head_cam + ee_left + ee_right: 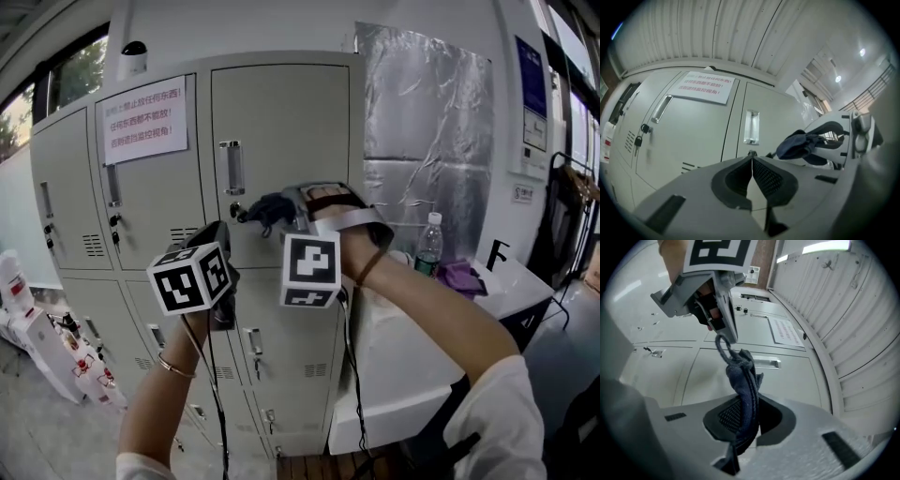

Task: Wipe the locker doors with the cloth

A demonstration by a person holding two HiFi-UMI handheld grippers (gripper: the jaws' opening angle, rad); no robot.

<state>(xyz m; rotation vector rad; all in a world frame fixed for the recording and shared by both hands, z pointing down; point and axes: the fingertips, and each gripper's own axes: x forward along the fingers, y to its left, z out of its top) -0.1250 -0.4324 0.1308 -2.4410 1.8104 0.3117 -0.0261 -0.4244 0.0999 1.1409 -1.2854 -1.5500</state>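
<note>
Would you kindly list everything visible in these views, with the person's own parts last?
locker bank: one, grey, straight ahead, many doors.
notice: one, white with red print, on an upper door.
cloth: one, dark blue, clamped in the right claw.
foil sheet: one, silver, on the wall right of the locker bank.
table: one, white, below the foil sheet.
bottle: one, clear, on the table.
purple item: one, on the table beside the bottle.
left claw: one, grey, shut and empty.
right claw: one, grey, shut on the cloth.
</note>
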